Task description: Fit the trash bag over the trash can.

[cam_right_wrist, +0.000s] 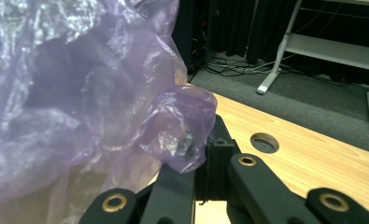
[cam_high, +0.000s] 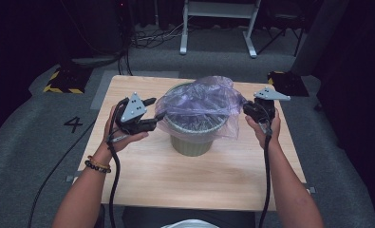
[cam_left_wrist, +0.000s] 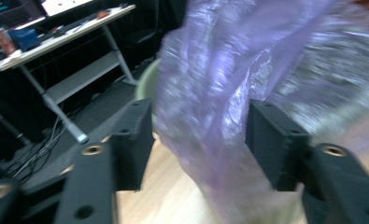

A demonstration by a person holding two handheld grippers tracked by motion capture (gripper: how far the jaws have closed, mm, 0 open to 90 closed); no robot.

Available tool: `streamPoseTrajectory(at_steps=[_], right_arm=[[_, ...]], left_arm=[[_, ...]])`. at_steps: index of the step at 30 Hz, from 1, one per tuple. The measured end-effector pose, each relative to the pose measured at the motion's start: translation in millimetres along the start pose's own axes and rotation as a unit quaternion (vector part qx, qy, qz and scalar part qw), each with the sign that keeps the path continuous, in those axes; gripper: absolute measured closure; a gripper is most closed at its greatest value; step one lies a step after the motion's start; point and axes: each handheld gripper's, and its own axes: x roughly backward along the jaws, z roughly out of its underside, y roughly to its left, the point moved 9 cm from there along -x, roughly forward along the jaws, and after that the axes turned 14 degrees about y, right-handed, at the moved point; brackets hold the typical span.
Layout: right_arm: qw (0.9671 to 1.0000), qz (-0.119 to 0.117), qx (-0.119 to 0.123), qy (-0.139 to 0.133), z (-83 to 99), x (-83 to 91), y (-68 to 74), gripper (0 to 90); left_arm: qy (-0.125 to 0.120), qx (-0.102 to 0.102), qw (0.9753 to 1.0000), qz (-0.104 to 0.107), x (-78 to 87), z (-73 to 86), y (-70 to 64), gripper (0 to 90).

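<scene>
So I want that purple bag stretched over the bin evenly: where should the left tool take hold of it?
Grip the loose hem of the purple bag draped outside the bin on its left, coming in sideways. The film hangs free between the open left tool jaws.

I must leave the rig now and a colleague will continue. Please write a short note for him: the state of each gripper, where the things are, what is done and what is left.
Left gripper: open, its jaws stand on either side of a fold of the purple bag, not closed on it.
Right gripper: shut on the bag edge at the bin's right side.
The green bin stands at the middle of the wooden table; the bag sits in it, bunched above the rim.
Done: bag is in the bin, right edge gripped.
Left: probably close the left gripper on the bag and spread it over the rim.
</scene>
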Motion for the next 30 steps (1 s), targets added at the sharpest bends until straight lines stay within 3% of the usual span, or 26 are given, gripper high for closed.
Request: streamPoseTrajectory(at_steps=[3,5,7,9,12,14,18,30], right_arm=[[1.0,-0.002,0.004,0.002,-1.3,-0.6,1.2,90.0],[1.0,0.0,0.007,0.005,-1.9,-1.2,0.7,90.0],[0.9999,-0.002,0.008,0.007,-2.6,-2.1,-0.2,90.0],[0.9999,-0.003,0.008,0.013,-3.0,-3.4,-0.9,90.0],[0.9997,-0.001,0.011,0.023,-2.7,-6.7,-1.7,90.0],[0.9995,0.0,0.01,0.03,-0.5,-9.8,-2.8,90.0],[0.9989,-0.005,0.0,0.047,8.1,-16.0,-7.1,90.0],[0.9963,-0.05,-0.01,0.069,42.0,-24.9,-2.4,90.0]], left_arm=[[0.029,-0.028,0.999,-0.019,-11.1,-0.1,6.2,67.1],[0.031,-0.029,0.9988,-0.023,-15.1,-0.9,9.1,83.6],[0.038,-0.036,0.9978,-0.041,-19.5,-1.3,14.4,89.6],[0.043,-0.028,0.9971,-0.057,-23.6,-1.0,22.2,90.0],[0.039,0.009,0.9978,-0.052,-30.3,1.2,34.6,90.0],[0.043,0.032,0.9979,-0.037,-36.9,5.8,38.0,90.0],[0.067,0.053,0.9962,-0.019,-52.2,18.8,38.6,90.0],[0.095,0.059,0.9935,0.019,-69.3,45.9,20.9,90.0]])
